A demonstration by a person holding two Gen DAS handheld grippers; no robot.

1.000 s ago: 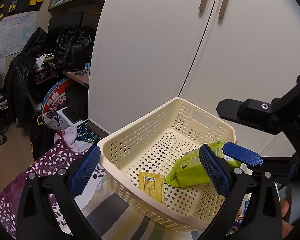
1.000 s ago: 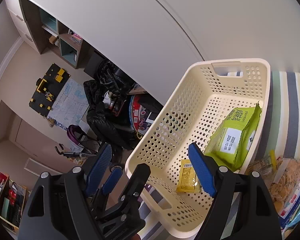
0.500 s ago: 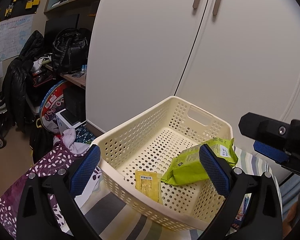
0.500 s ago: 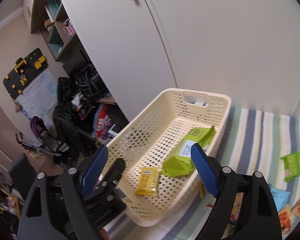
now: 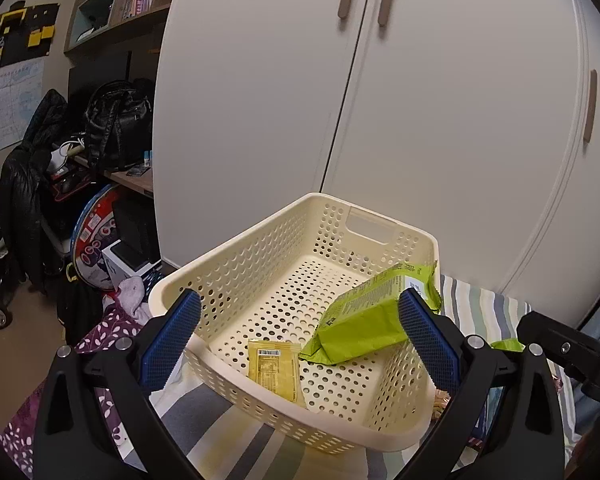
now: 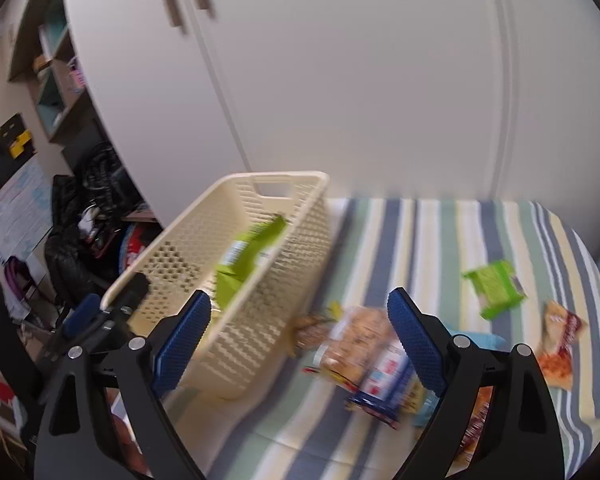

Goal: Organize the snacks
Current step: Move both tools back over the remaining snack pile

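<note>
Cream basket [image 5: 260, 264], on striped bedding [image 6: 440, 232]: long axis directed toward the wardrobe doors [image 5: 260, 100]. Contained: green packet [image 5: 364, 316], propped lengthwise; yellow sachet [image 5: 274, 368], laid flat. Loose snacks [image 6: 364, 352] are blurred, possibly biscuits. Left tongs [image 5: 300, 344] and right tongs [image 6: 298, 344] are held spread, nothing gripped.

One basket [image 5: 260, 256] is sitting ahead of the left gripper [image 5: 300, 344], and two packets are lying in it: one large green packet [image 5: 364, 312] and one small yellow packet [image 5: 274, 368]. Ahead and to the right of the right gripper [image 6: 300, 344], one small green packet [image 6: 494, 288] and one orange packet [image 6: 558, 344] are lying apart, while the blurred pile of snacks [image 6: 364, 360] between its fingers is resisting a count.
</note>
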